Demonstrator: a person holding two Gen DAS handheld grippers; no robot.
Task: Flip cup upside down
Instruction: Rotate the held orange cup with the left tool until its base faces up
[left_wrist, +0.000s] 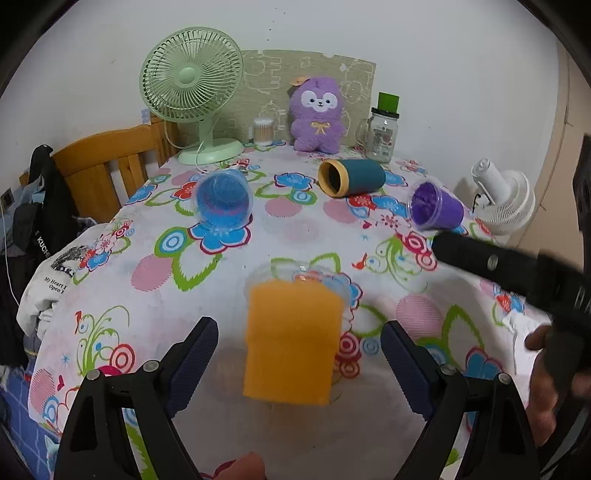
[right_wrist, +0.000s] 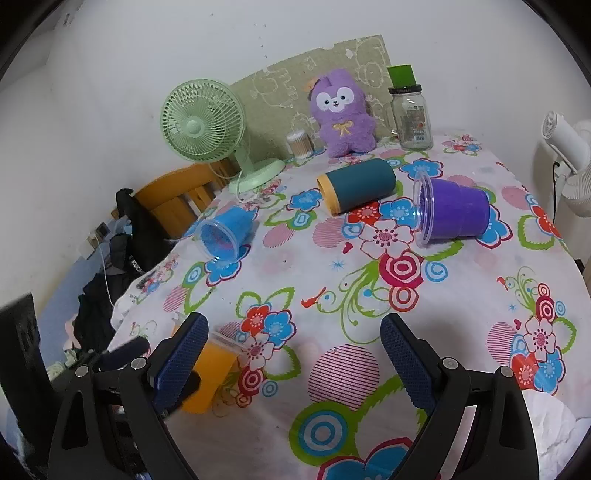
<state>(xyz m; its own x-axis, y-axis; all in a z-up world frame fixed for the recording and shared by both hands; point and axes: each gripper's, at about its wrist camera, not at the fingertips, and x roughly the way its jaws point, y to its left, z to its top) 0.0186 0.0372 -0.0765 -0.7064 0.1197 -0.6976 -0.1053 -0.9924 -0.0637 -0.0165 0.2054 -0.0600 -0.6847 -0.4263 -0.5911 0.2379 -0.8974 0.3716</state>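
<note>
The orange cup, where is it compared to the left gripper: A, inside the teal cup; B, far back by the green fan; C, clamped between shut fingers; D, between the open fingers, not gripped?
D: the orange cup sits on the tablecloth in the gap of the left gripper, whose jaws stand wide apart on either side without touching it.

A plain white wall (left_wrist: 332, 26) fills the view at 12 o'clock. A wooden headboard (left_wrist: 107, 162) stands at 9 o'clock beside the table (left_wrist: 229, 266), which wears a flowered cloth. Dark clothes (right_wrist: 122, 236) hang nearby. A white fan (left_wrist: 506, 199) stands at 3 o'clock.
</note>
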